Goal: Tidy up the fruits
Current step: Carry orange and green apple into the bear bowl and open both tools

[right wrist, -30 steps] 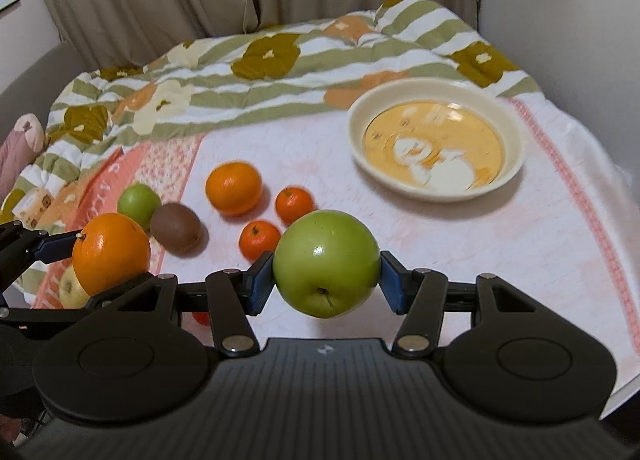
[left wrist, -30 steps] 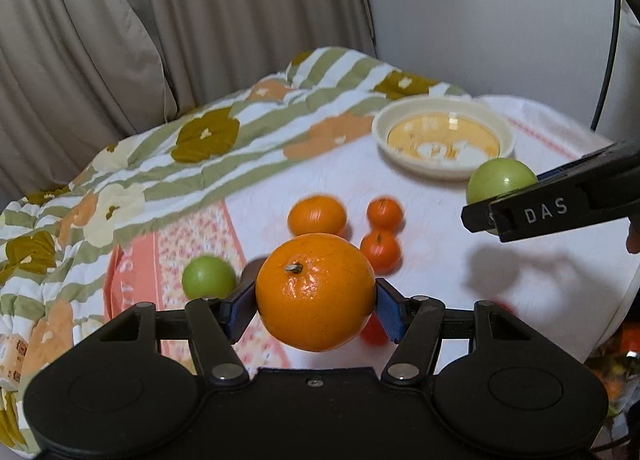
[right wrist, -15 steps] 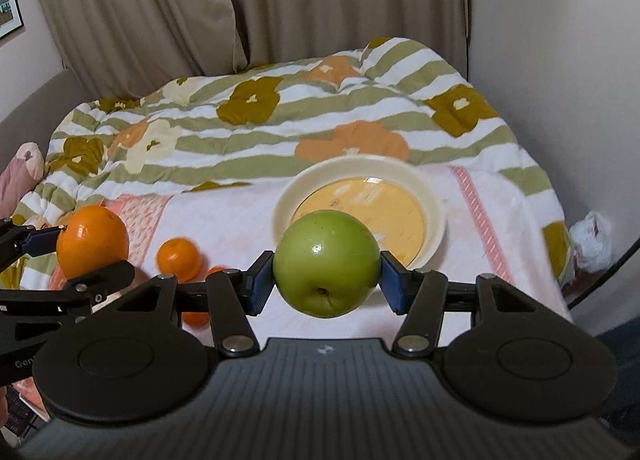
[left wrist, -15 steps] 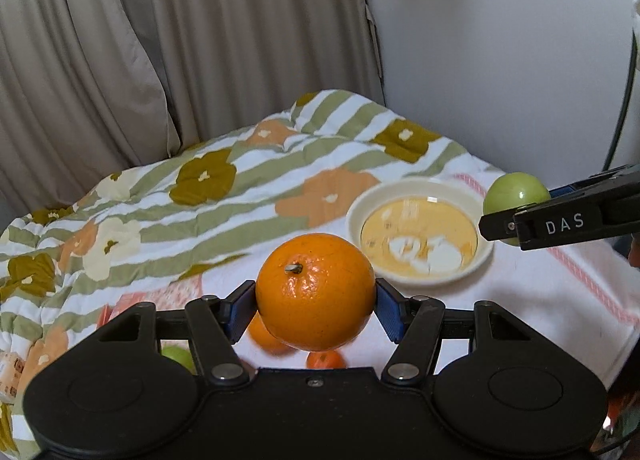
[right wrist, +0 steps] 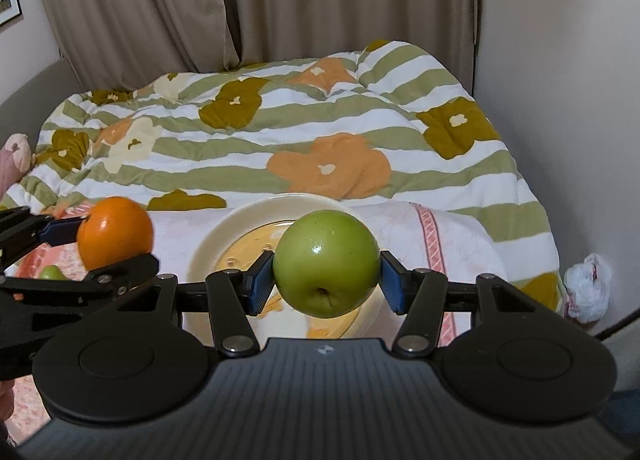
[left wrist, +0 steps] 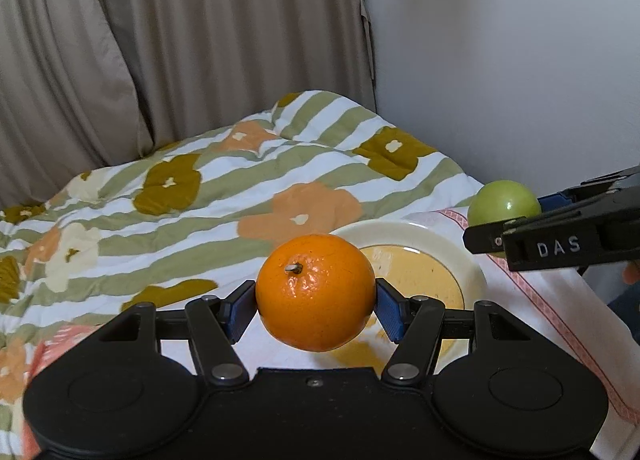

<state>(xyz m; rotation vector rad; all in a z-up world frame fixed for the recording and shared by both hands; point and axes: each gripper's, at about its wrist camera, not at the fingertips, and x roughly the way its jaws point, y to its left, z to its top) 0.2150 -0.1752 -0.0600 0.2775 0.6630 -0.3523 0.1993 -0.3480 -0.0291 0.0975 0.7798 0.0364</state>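
Observation:
My left gripper (left wrist: 315,306) is shut on a large orange (left wrist: 315,292), its blue pads pressed to both sides, stem up. It hangs over the near left rim of a cream bowl (left wrist: 472,272) with a yellow inside. My right gripper (right wrist: 326,278) is shut on a green apple (right wrist: 326,262), held above the same bowl (right wrist: 208,240). The apple (left wrist: 502,200) and right gripper show at the right of the left wrist view. The orange (right wrist: 114,232) shows at the left of the right wrist view.
The bowl sits on a white and pink cloth (right wrist: 444,236) over a bed. A striped flower quilt (right wrist: 320,128) lies behind it, with curtains and a wall beyond. A small green fruit (right wrist: 52,273) peeks out at the left. A white plastic bag (right wrist: 588,292) lies by the bed's right edge.
Both grippers have moved forward over the bed toward the bowl, still holding their fruit. The loose oranges, kiwi and green fruit have dropped out of sight beneath the grippers.

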